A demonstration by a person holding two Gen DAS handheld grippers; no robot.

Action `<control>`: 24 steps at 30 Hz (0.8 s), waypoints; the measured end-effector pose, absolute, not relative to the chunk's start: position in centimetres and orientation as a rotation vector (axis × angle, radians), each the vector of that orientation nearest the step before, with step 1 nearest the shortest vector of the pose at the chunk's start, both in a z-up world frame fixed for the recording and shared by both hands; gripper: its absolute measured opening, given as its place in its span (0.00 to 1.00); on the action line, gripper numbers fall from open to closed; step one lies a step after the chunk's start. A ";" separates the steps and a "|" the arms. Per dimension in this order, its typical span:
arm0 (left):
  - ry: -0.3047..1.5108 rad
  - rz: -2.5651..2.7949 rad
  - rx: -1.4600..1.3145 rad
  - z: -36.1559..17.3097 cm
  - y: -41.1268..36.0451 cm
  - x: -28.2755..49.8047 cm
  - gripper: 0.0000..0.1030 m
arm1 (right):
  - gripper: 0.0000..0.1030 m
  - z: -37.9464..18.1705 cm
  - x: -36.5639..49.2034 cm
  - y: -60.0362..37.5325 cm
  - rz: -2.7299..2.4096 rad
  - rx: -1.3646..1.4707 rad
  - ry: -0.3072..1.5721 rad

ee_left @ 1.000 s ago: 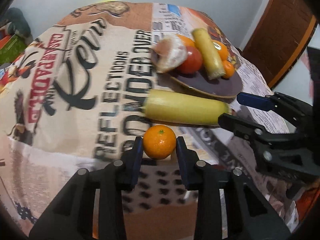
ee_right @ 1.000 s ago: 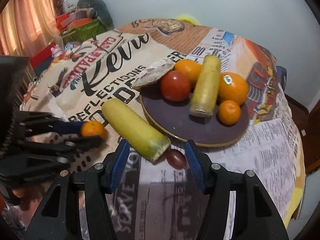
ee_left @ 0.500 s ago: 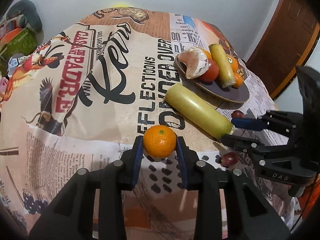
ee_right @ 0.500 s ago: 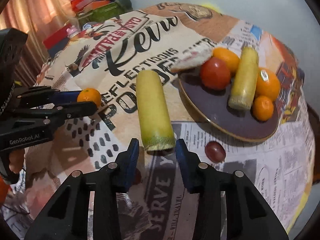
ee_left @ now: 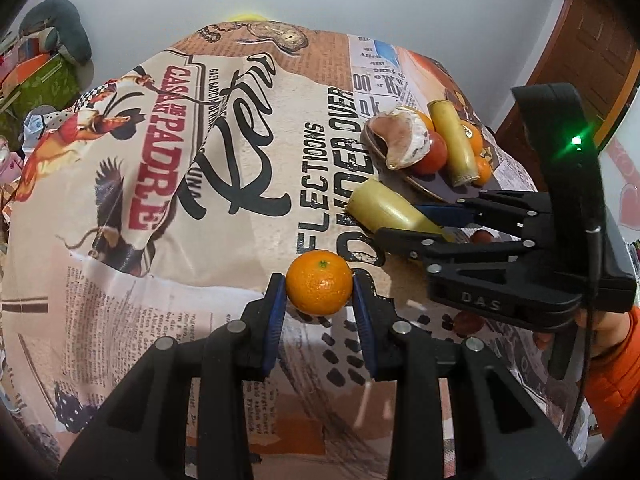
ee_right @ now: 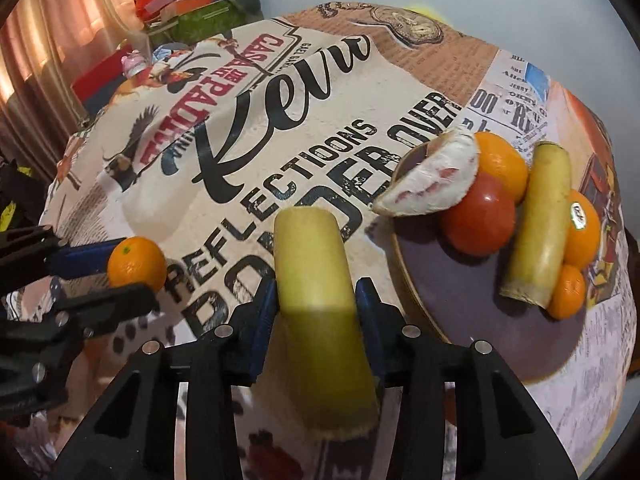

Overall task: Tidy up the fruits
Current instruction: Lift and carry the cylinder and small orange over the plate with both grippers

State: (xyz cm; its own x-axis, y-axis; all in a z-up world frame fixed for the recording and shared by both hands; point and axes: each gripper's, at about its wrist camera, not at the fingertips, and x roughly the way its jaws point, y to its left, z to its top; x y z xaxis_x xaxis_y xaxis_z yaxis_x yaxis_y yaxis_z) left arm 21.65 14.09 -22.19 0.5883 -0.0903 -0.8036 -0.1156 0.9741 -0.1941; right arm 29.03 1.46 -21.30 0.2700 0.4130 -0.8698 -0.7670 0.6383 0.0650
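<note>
My left gripper (ee_left: pixel 319 292) is shut on a small orange mandarin (ee_left: pixel 319 282), held above the printed tablecloth; it also shows in the right wrist view (ee_right: pixel 137 263). My right gripper (ee_right: pixel 316 300) is shut on a thick yellow-green stalk piece (ee_right: pixel 320 292), which runs back between its jaws; the stalk also shows in the left wrist view (ee_left: pixel 390 212). A dark plate (ee_right: pixel 460 292) to the right carries a pomelo wedge (ee_right: pixel 432 180), a tomato (ee_right: pixel 478 220), a second stalk piece (ee_right: pixel 536 224) and oranges (ee_right: pixel 582 232).
A dark red grape (ee_left: pixel 482 236) lies on the cloth behind the right gripper, another (ee_left: pixel 468 322) below it. Boxes and clutter (ee_right: pixel 188 12) stand beyond the table's far left. A wooden door (ee_left: pixel 592 52) is at the right.
My right gripper has moved forward and closed on the stalk piece, which now lies between its jaws. My left gripper has pulled back and up with the mandarin.
</note>
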 end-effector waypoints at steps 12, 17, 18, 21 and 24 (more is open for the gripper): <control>0.892 0.024 -0.222 -19.1 12.7 21.2 0.32 | 0.34 -17.2 26.7 -2.6 0.803 -0.291 0.932; 0.853 0.021 -0.191 -16.9 11.0 20.8 0.32 | 0.33 -14.3 25.5 -5.8 0.780 -0.244 0.854; 0.847 0.021 -0.185 -16.5 10.7 20.8 0.32 | 0.33 -13.6 25.3 -6.7 0.772 -0.230 0.838; 0.832 0.019 -0.174 -15.6 9.6 21.0 0.32 | 0.33 -11.9 25.1 -8.8 0.750 -0.198 0.798; 0.824 0.012 -0.169 -15.0 8.5 21.5 0.32 | 0.33 -10.8 25.2 -10.6 0.720 -0.182 0.766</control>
State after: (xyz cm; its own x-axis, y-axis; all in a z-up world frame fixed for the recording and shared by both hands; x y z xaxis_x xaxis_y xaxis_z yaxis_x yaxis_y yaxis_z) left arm 21.49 8.51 -14.99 0.6802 -0.0545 -0.7310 -0.0766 0.9865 -0.1449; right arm 25.22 -10.59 -10.84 0.4978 0.5273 -0.6885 -0.6539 0.7497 0.1014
